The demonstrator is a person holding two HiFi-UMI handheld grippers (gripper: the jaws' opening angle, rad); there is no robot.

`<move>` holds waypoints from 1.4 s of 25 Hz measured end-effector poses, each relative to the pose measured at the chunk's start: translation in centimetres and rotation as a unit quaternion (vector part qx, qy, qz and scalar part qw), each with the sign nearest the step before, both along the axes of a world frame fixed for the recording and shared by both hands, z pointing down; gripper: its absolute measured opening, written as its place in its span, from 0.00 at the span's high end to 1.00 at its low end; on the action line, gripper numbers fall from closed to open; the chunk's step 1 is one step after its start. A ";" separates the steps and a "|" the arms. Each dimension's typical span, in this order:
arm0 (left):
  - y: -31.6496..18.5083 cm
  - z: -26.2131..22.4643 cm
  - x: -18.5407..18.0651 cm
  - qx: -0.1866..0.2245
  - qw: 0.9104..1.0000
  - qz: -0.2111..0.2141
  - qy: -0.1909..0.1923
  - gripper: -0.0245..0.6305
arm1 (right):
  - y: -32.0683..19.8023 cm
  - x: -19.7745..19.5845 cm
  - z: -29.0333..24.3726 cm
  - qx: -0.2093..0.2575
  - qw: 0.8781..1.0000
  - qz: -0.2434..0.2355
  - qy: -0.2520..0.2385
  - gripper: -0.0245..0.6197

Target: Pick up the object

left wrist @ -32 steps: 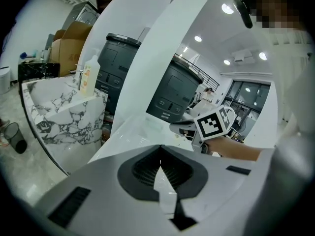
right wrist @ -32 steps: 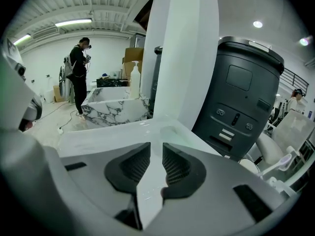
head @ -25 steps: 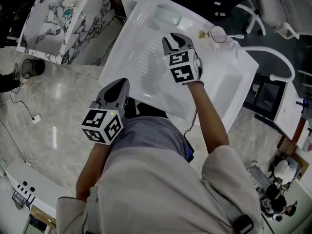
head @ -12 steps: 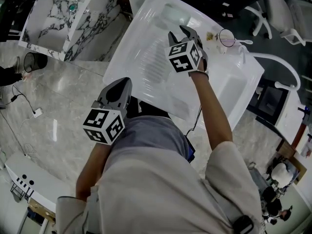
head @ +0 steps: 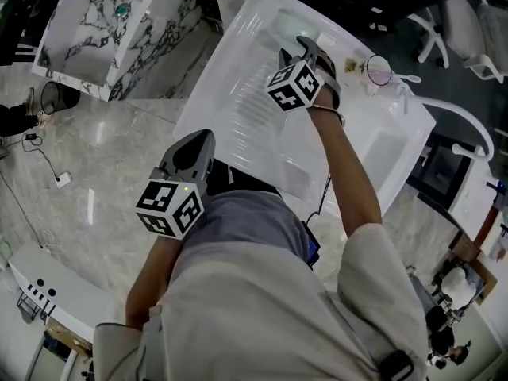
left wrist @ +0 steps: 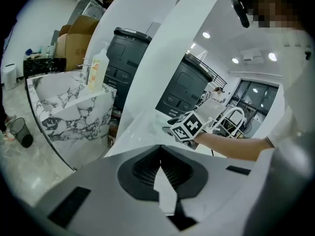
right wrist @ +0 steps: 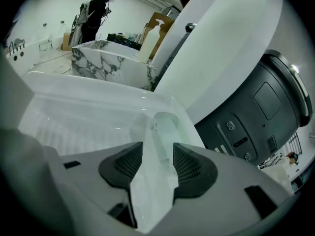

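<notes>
translucent object, outline faint, between just-opened jaws of right tool

1. Head view: camera sits above the person and faces steeply down. The left gripper is close below it. The right gripper is farther out, over the white sink unit.
2. Left gripper view: looks along that gripper's jaws from well back. The right gripper shows beyond the tips, the marble counter to their left.
3. Right gripper view: near the sink unit, looking along jaws that have just been opening. The clear object shows between them, ahead.
4. Shared: all three views take in the sink unit and marble counter.
</notes>
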State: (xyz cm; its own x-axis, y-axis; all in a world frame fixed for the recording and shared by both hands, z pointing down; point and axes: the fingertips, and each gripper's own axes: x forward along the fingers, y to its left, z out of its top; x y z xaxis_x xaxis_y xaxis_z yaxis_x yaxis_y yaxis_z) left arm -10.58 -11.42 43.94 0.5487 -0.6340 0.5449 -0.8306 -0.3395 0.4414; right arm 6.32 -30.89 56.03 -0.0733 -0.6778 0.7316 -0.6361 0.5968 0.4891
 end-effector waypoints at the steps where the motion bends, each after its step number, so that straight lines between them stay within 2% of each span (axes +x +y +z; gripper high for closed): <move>1: 0.0 0.1 -0.1 -0.001 1.000 -0.001 0.000 0.96 | -0.1 0.0 0.3 0.001 1.000 -0.002 0.009 0.68; 15: -0.3 0.7 -1.8 -0.012 1.000 -0.008 -0.005 0.96 | -2.2 0.5 3.0 0.009 0.994 -0.023 0.104 0.68; 19: -0.5 0.7 -1.9 -0.012 1.000 -0.008 -0.005 0.96 | -2.5 0.7 3.4 0.011 0.993 -0.025 0.116 0.69; 27: -0.6 0.5 -1.8 -0.010 1.000 -0.011 0.001 0.96 | -2.3 0.6 3.6 0.015 0.988 -0.049 0.144 0.76; 35: -0.4 0.4 -2.2 -0.009 1.000 -0.021 0.004 0.96 | -1.9 0.3 3.4 0.016 0.988 -0.052 0.143 0.83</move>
State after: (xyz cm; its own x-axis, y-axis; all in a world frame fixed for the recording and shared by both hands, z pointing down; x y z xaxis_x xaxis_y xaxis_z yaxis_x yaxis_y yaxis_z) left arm -12.83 -11.80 44.31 0.5254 -0.6475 0.5520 -0.8410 -0.2964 0.4527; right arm 6.63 -32.77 59.40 0.0623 -0.6998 0.7116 -0.4052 0.6338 0.6588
